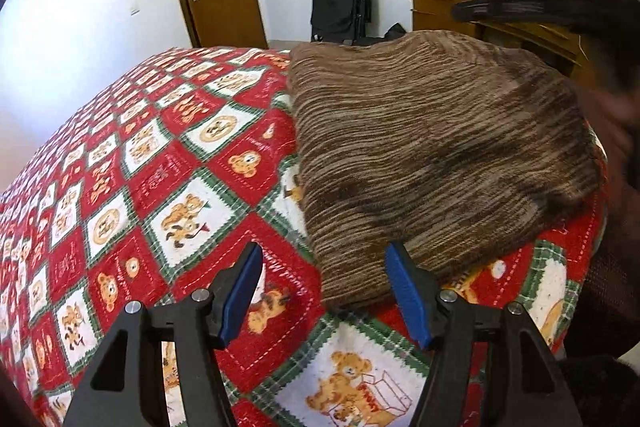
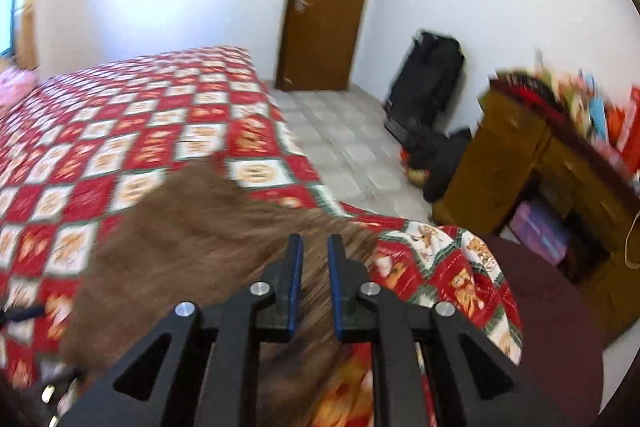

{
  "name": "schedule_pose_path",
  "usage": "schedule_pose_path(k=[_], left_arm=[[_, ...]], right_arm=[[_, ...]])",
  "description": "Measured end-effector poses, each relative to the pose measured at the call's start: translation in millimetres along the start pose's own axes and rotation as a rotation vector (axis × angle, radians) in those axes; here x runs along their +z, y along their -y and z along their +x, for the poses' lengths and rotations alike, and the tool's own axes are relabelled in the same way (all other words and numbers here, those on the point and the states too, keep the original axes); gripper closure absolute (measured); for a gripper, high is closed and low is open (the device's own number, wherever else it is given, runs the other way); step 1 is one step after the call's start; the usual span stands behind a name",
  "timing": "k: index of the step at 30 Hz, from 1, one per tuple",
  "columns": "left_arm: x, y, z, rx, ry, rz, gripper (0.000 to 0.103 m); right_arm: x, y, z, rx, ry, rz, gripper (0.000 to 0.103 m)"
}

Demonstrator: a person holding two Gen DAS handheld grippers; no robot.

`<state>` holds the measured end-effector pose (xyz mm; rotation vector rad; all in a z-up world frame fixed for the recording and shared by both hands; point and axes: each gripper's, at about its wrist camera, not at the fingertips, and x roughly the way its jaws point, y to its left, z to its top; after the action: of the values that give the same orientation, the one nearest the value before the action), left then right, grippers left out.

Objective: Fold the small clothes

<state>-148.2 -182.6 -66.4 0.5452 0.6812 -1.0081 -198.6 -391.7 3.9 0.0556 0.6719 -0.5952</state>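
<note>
The brown striped garment (image 1: 436,155) lies on the red bear-print quilt (image 1: 168,163), toward the right near corner of the bed, and already forms a compact, roughly square bundle with straight edges; I judge it folded or nearly so. My left gripper (image 1: 322,297) stands well open, holding nothing: its right blue pad sits just beside the near left corner of the bundle, its left pad over bare quilt, and no cloth is pinched between them. My right gripper (image 2: 314,287) is nearly closed, with only a narrow slot between the pads; it hangs over the right side of the garment, and the blurred view shows no fabric clamped in that slot. Remaining work, as I judge it: at most a final smoothing or squaring of the bundle. No other small clothes are visible on the quilt in either view.
</note>
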Motion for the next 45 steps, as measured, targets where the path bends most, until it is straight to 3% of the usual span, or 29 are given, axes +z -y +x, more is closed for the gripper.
schedule_pose_path(k=[4, 6, 9, 11, 14, 17, 20, 23, 25, 27, 28, 30, 31, 32, 36, 39, 43, 45], left_arm=[[-0.6, -8.1, -5.8, 0.03, 0.011, -0.017, 0.038], [-3.4, -13.1, -9.1, 0.057, 0.02, -0.014, 0.038], [-9.3, -28.7, -10.2, 0.096, 0.01, -0.047, 0.038], [-12.2, -41.4, -11.6, 0.112, 0.006, -0.093, 0.038], [-12.7, -55.7, -15.9, 0.128, 0.008, -0.15, 0.038], [-10.0, -61.0, -24.4, 0.131, 0.033, -0.184, 0.038], [-9.3, -59.7, -33.1, 0.119, 0.055, -0.195, 0.038], [-10.3, -56.3, -41.5, 0.082, 0.074, -0.216, 0.038], [-10.7, -51.8, -47.7, 0.049, 0.09, -0.23, 0.038], [-9.7, -46.3, -54.8, 0.013, 0.107, -0.245, 0.038], [-7.9, -43.5, -57.9, 0.007, 0.114, -0.246, 0.038], [-3.9, -35.5, -68.6, 0.012, 0.145, -0.24, 0.038], [-1.2, -30.3, -75.5, 0.017, 0.168, -0.232, 0.038], [0.3, -26.8, -80.0, 0.023, 0.18, -0.226, 0.037], [5.5, -6.0, -96.8, 0.044, 0.205, -0.197, 0.032], [4.5, 5.0, -101.2, 0.07, 0.184, -0.189, 0.031], [-0.1, 12.1, -104.2, 0.122, 0.115, -0.231, 0.031], [-3.1, 15.6, -111.0, 0.143, 0.121, -0.241, 0.031]], right_arm=[[-22.9, -32.7, -30.9, 0.176, -0.028, -0.009, 0.085], [-36.6, -49.5, -31.0, 0.28, -0.073, 0.005, 0.085], [-54.2, -66.5, -16.0, 0.369, -0.154, 0.029, 0.085], [-69.7, -73.6, -0.6, 0.384, -0.217, 0.043, 0.085], [-78.2, -72.9, 1.1, 0.418, -0.21, 0.117, 0.084], [-90.0, -73.9, 2.6, 0.522, -0.27, 0.216, 0.084], [-94.0, -78.2, -10.3, 0.522, -0.259, 0.199, 0.084], [-90.7, -64.8, -33.8, 0.55, -0.213, 0.26, 0.081], [-84.7, -51.1, -57.2, 0.518, -0.142, 0.276, 0.081], [-78.1, -41.5, -76.6, 0.429, -0.086, 0.262, 0.08], [-74.8, -35.2, -88.5, 0.367, -0.056, 0.26, 0.071], [-69.7, -25.7, -110.9, 0.274, 0.004, 0.271, 0.046], [-67.7, -21.2, -124.0, 0.232, 0.045, 0.285, 0.027], [-65.2, -19.1, -136.5, 0.183, 0.083, 0.296, 0.018], [-63.0, -26.6, -158.1, 0.008, 0.141, 0.292, 0.014], [-69.2, -33.1, -154.7, -0.023, 0.144, 0.309, 0.013], [-82.1, -26.3, -151.5, -0.051, 0.077, 0.336, 0.013], [-90.0, -21.5, -160.6, -0.068, 0.065, 0.331, 0.013]])
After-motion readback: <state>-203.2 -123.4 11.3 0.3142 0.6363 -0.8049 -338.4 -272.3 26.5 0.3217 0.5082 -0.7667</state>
